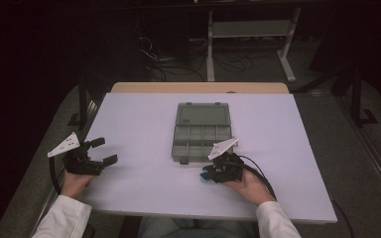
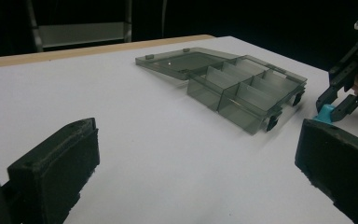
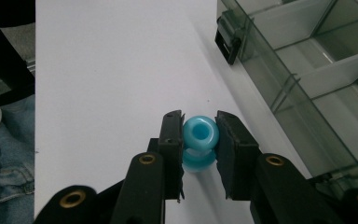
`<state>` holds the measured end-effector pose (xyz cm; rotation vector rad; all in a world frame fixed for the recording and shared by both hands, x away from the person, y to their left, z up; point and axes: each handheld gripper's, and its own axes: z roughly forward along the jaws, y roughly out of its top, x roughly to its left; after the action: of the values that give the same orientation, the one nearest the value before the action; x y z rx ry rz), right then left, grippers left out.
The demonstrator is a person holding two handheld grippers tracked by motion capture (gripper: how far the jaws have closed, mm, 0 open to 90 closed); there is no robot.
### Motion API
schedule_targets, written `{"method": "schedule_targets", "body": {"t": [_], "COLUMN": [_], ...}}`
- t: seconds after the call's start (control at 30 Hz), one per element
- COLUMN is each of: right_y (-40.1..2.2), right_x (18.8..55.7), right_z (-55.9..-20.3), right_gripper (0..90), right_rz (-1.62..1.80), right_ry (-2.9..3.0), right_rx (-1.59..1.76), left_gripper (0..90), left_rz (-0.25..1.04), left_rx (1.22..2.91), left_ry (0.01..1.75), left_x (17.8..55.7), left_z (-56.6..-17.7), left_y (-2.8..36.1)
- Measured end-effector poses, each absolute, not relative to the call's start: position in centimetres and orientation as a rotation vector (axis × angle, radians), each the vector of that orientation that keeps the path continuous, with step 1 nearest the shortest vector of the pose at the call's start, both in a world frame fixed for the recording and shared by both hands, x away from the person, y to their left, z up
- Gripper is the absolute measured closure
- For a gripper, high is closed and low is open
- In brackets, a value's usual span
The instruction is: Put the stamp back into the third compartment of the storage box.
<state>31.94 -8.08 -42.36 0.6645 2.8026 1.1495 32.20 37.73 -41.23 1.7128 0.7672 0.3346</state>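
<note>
A small blue spool-shaped piece (image 3: 199,136) sits between the pads of my right gripper (image 3: 199,140), which is shut on it just above the white table. From above, the same blue piece (image 1: 206,175) shows at the right gripper (image 1: 213,174), just in front of the near edge of a smoky clear compartment box (image 1: 201,133) whose lid lies open. In the left gripper view the blue piece (image 2: 325,113) appears at the far right, pinched by the other hand's gripper. My left gripper (image 1: 100,151) hovers at the table's left edge with its jaws wide apart and nothing between them.
The box (image 2: 242,88) has several empty compartments and black latches (image 3: 227,41) on its near side. The white table (image 1: 144,129) ends at a wooden strip (image 1: 198,88) at the back. Cables and a metal frame (image 1: 250,29) lie on the floor beyond.
</note>
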Motion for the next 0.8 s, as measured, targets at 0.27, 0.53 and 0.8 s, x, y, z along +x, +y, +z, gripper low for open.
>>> {"method": "schedule_targets", "body": {"t": [0.27,0.53,0.8], "right_y": [-8.3,-8.3,-8.4], "right_x": [31.9,32.0,32.3], "right_z": [-41.8,-41.0,-40.3], "right_gripper": [71.2,71.2,71.2], "right_rz": [1.181,1.195,1.213], "right_ry": [2.797,2.788,2.778], "right_rx": [0.684,0.689,0.677], "left_gripper": [0.0,0.0,0.0], "left_rz": [0.336,0.337,0.337], "left_rx": [1.713,1.704,1.704], "left_ry": [0.768,0.770,0.769], "left_x": [32.2,32.2,32.2], "left_z": [-41.2,-41.2,-41.2], "left_y": [37.7,37.8,37.8]}}
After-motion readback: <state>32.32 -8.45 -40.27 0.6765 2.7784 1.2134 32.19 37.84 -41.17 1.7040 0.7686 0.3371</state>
